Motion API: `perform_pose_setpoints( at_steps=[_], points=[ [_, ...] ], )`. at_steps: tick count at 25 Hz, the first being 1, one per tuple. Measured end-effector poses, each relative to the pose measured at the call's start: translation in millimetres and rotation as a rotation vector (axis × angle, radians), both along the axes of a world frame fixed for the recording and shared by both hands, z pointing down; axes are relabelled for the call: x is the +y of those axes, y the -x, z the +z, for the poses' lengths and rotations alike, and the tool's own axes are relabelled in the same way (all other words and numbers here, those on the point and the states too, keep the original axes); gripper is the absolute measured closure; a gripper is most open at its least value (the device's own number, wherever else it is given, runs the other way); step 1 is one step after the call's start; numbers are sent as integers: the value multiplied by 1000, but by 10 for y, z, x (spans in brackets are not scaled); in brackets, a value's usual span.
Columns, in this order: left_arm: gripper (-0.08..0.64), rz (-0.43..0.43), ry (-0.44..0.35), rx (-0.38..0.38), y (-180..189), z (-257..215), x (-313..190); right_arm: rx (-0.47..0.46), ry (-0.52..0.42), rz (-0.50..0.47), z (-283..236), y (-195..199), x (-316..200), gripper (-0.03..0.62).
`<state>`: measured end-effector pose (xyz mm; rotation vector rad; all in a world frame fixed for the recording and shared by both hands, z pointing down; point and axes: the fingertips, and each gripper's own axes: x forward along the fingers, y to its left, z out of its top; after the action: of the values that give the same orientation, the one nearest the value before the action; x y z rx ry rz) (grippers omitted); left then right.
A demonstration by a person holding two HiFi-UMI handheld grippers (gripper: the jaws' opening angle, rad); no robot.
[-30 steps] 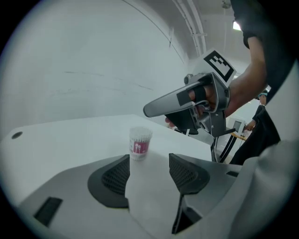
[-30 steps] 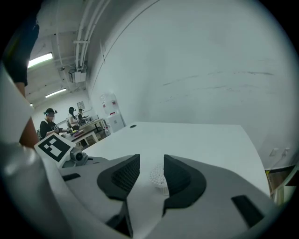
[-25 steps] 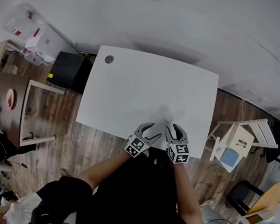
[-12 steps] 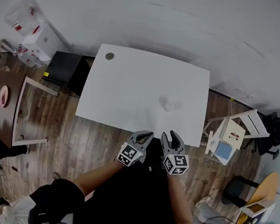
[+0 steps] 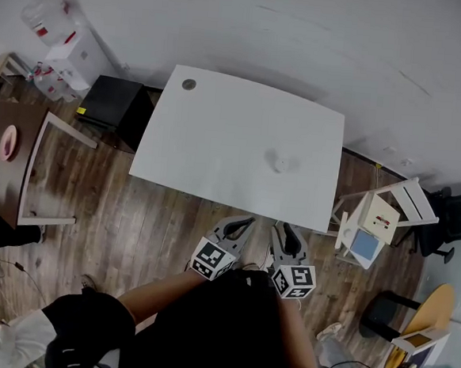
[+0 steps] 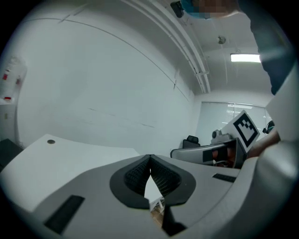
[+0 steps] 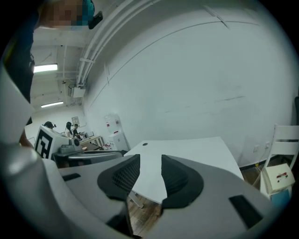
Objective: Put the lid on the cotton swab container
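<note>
The left gripper (image 6: pixel 149 158) has its ribbed pads pressed together at the tips with nothing between them; only a sliver of table (image 6: pixel 56 156) and floor shows below the contact. The right gripper (image 7: pixel 150 164) has its jaws spread with a clear gap, and nothing sits in it, only the white table (image 7: pixel 187 149) beyond. In the head view both grippers sit side by side in the lower middle of the frame, the left gripper (image 5: pixel 243 222) and the right gripper (image 5: pixel 286 230) each pointing up the frame toward the table's near edge, over the wooden floor (image 5: pixel 147 228) and off the table (image 5: pixel 218 139). The cotton swab container (image 5: pixel 279 162) is a small white thing on the right half of the table, well apart from both grippers, up the frame from the right one; it is too small to tell whether its lid is on.
</note>
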<state>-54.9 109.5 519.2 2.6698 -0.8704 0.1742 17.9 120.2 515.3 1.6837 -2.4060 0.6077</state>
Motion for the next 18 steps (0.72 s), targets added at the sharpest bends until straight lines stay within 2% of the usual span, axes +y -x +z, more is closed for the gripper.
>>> perform_pose_setpoints(
  at_steps=[3,6,9,12,18],
  points=[
    [546,-39,-10,-4,-2,-144,87,15,-45,-41,-180,56,148,450],
    [546,-59,-37,-16,-65,-297,293,6,-96,-37,-386,13,357,501],
    [546,-68,-76,-26,-234,-451,613,-30,-133,-15,-552,-113,659,541],
    [546,-92,-101,-22,-466,-566,980,-44,-138,-2,-628,-276,1003,549],
    [546,-156,-149,-63,-717,-631,1678,30,-174,37,-631,-502,1725,552]
  ],
)
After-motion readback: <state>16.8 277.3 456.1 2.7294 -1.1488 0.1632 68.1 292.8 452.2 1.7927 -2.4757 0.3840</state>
